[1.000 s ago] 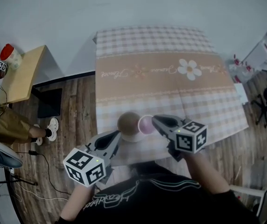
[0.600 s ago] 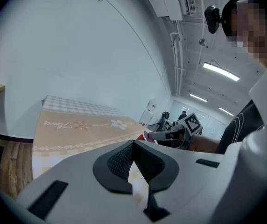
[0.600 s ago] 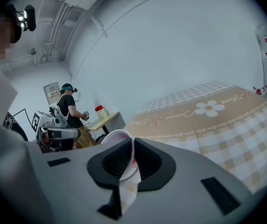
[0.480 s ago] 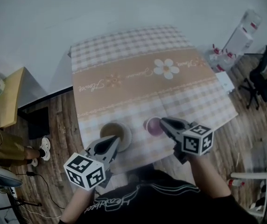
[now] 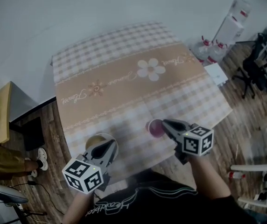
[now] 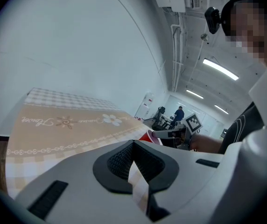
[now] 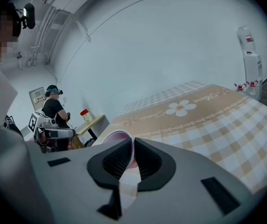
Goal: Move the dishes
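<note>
Head view: we hold one dish in each claw at the near edge of the tabletop [image 5: 124, 92] with the checked cloth. Our left claw [image 5: 109, 146] is closed tight on the rim of the brown bowl [image 5: 95, 140], by the near left corner. Our right claw [image 5: 164, 123] is closed tight on the rim of the pink bowl [image 5: 154, 128], off to the right, apart from the brown bowl.

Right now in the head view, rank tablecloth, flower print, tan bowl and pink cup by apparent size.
Largest by far: tablecloth.
Next, too alike to rank: flower print and tan bowl; the left gripper covers part of the bowl.
Smallest: pink cup, partly under the right gripper.
</note>
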The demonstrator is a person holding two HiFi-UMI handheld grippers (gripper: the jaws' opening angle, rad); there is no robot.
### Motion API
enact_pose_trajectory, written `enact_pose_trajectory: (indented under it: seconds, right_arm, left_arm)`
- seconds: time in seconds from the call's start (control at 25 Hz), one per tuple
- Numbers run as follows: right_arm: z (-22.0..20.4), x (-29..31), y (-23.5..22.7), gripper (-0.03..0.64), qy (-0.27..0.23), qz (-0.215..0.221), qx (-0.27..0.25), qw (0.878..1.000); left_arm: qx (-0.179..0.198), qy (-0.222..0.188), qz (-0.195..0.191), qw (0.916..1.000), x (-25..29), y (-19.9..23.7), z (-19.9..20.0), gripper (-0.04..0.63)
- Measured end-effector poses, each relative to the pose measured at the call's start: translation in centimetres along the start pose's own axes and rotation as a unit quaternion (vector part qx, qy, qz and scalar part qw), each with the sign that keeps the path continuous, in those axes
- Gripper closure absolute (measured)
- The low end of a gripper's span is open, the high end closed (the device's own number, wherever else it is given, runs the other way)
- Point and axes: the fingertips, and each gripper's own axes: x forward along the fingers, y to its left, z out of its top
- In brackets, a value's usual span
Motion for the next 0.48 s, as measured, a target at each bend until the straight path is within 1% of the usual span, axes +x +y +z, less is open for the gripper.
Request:
enact_pose_trajectory:
  seconds: [0.48]
  right_arm:
    - [-1.5, -0.4, -7.9, 0.584, 0.022, -0.051, 0.045, 0.997]
  left_arm:
    - [-0.009, 0.02, -0.017, 0.9996, 5.6, -0.2, 0.8, 0.6]
